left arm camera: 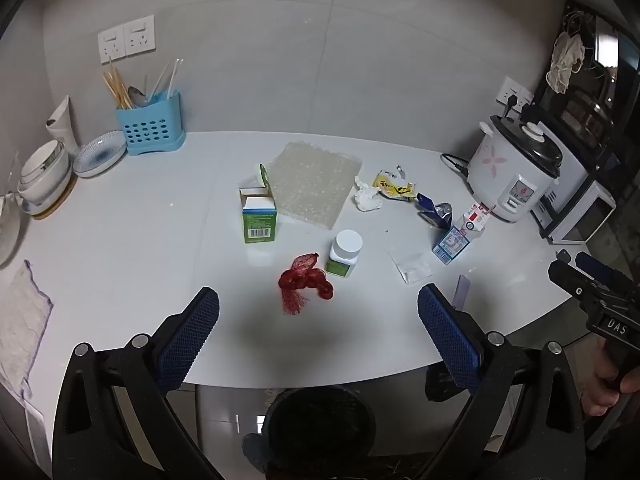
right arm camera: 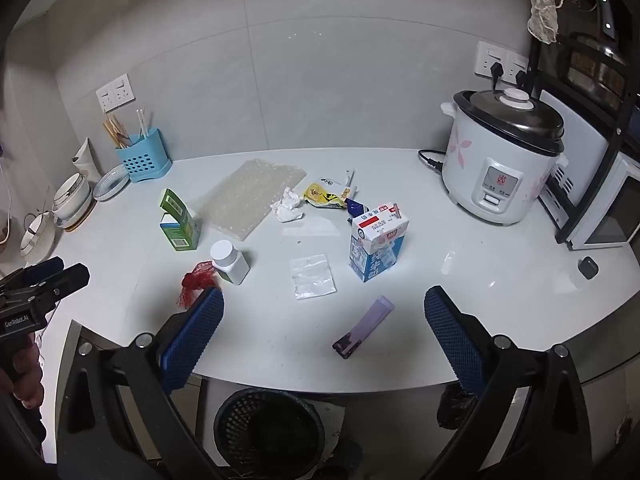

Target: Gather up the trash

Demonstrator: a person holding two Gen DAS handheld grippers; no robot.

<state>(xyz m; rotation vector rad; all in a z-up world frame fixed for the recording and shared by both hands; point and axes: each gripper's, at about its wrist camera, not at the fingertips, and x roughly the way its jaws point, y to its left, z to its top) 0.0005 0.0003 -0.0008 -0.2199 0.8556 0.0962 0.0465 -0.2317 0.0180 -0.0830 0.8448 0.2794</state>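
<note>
Trash lies on the white counter (left arm camera: 120,248): a red net bag (left arm camera: 305,282), a white pill bottle (left arm camera: 345,253), an open green box (left arm camera: 259,212), bubble wrap (left arm camera: 312,184), crumpled tissue (left arm camera: 366,197), a yellow wrapper (left arm camera: 394,189), a blue milk carton (right arm camera: 376,246), a clear plastic bag (right arm camera: 312,276) and a purple wrapper (right arm camera: 364,328). My left gripper (left arm camera: 318,328) is open and empty, above the counter's front edge just short of the net bag. My right gripper (right arm camera: 324,332) is open and empty, around the purple wrapper's near side. A black mesh bin (right arm camera: 268,428) stands on the floor below.
A rice cooker (right arm camera: 500,160) and a microwave (right arm camera: 608,216) stand at the right. A blue utensil holder (left arm camera: 150,128), plates and bowls (left arm camera: 44,176) stand at the back left. A cloth (left arm camera: 20,320) lies on the left edge. A small dark object (right arm camera: 589,267) lies at the right.
</note>
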